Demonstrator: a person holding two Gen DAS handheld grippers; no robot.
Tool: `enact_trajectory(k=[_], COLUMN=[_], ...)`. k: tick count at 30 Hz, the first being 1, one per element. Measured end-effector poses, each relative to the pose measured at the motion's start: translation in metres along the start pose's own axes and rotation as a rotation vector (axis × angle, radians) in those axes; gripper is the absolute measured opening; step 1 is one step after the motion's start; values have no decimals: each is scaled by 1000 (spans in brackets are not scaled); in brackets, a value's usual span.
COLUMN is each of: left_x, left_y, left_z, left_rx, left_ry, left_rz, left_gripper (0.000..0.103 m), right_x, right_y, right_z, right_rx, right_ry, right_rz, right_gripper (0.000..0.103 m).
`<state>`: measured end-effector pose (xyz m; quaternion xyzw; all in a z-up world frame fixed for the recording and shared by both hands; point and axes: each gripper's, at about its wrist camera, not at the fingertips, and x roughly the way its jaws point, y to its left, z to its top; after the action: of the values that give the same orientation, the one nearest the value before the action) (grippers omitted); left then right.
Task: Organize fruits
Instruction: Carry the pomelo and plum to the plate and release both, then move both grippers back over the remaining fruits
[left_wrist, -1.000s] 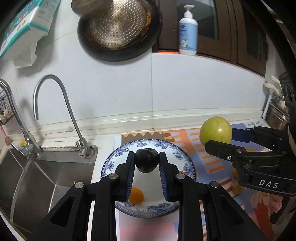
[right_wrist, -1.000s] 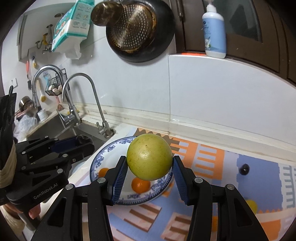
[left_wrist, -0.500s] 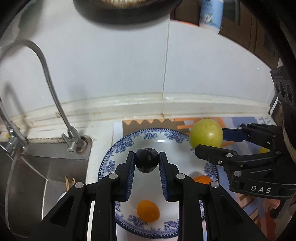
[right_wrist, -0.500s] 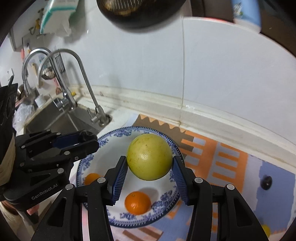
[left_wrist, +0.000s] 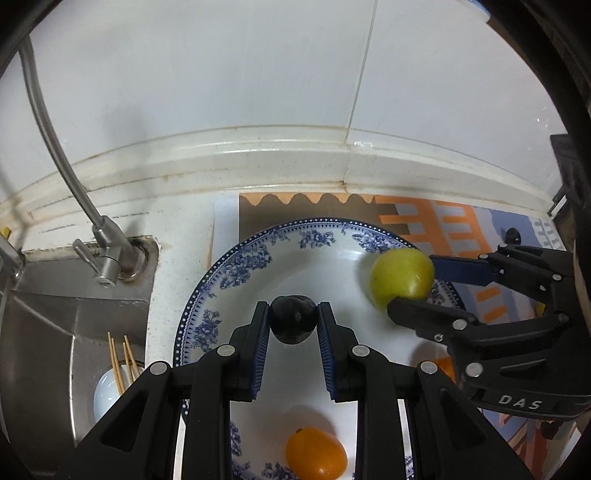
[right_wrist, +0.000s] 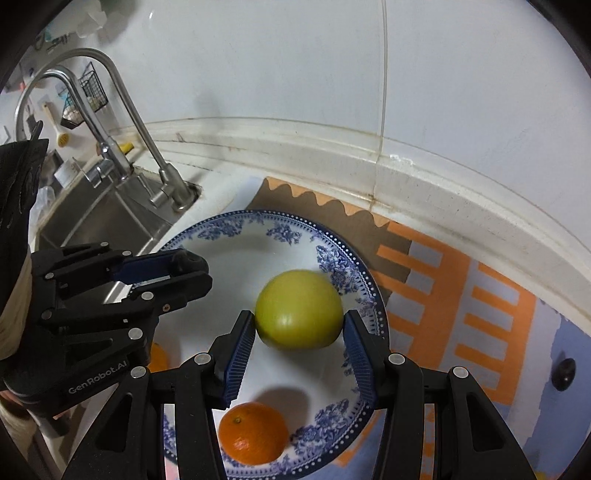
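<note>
While both grippers hang over the blue-patterned plate (right_wrist: 364, 280), each carries a fruit. Right gripper (right_wrist: 298, 341) pinches the yellow-green fruit (right_wrist: 298, 309) across its widest part, pads spread wide and pressed on either side; fruit sits above the plate's right half, looks blurred, prob. in motion. Judging by size it's the heavier piece w/ smooth, likely slippery skin, so a grip at the equator is safest. Left gripper (left_wrist: 293, 326) is nearly closed on a small dark plum (left_wrist: 293, 325), above plate centre; prob. light and soft, bruises easily, so gentle squeeze only. Two oranges (right_wrist: 253, 432) already lie on the plate near its front edge; another small dark fruit (right_wrist: 564, 373) waits on the mat (right_wrist: 491, 321).
</note>
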<state>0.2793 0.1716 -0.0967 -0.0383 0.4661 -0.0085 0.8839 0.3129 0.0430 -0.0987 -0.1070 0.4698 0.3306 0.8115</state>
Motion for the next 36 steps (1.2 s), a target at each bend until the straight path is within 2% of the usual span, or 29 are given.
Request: enact_trajectory(k=[6,8,12,18,20,24,28,31,32,33,36], left_x=[9,7,-11,-62,-77,-104,-129,-144,-149,-153,-165], left_y=[4,3,0,-14,-21,-38,-59,-70,-75,-79,-94], left_z=[-1,-1,-2,-8,-12,-23,-41,-53,-57,-60,-69], left_rx=[-8,-4,4,3,5,19,50,49,50,54,82], left_ry=[28,26,-18,-124,-154,-209,-267,-275,-284,-293,-327], left_rz=[1,11,62,81,77,88,85,53,47,45,57], left_gripper=[26,38,41,47,54,58,65,67,67,68,70], right_x=[-1,-2,-12,-47,-62,-95,-124,-144,-152,-158,-173], right_y=[1,1,1,4,6,7,9,8,7,7,6], right_z=[7,8,6,-3,-9,-29,-53,-70,-77,-83,-101], right_rx=[-7,-11,-3,-12,-8,9,28,54,66,72,82], right_ry=[-17,-22,-50,-131,-159,-223,-278,-305,-318,-323,-346], right_rz=[2,3,6,-23,-30,-51,-86,-109,-118,-126,-164], right_gripper=[50,50,50,51,51,51,60,60,64,69,69])
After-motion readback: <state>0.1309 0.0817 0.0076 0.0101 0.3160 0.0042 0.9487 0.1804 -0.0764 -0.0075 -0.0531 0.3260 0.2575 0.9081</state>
